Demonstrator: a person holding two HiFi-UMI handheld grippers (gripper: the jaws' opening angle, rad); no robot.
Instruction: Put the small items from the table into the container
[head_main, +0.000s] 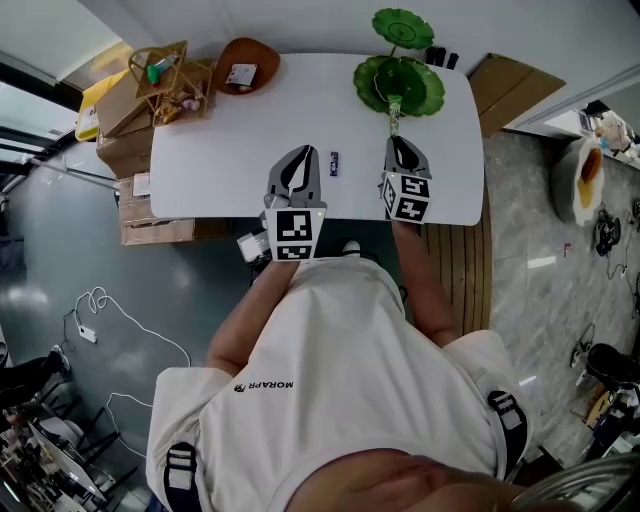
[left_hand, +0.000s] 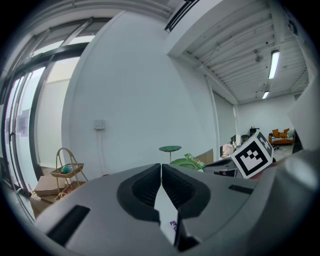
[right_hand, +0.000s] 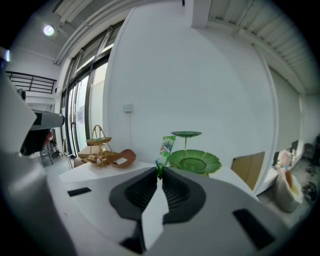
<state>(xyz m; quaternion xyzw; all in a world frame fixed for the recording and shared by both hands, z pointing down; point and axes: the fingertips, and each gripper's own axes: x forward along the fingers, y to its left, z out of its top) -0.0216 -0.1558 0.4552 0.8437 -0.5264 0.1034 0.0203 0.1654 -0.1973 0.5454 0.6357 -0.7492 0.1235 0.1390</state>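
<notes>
Green packet (right_hand: 166, 146): one, pinched at right gripper (right_hand: 160, 172) tips. One purple item (head_main: 334, 163) on table (head_main: 220, 150). Left gripper (left_hand: 161, 167) closed, empty. One two-tier green dish (head_main: 368, 72).

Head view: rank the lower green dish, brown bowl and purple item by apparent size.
1. lower green dish, largest
2. brown bowl, somewhat smaller
3. purple item, by far the smallest
The dish may sit raised on its stand, nearer the camera, so its lead over the bowl is unsure.
</notes>
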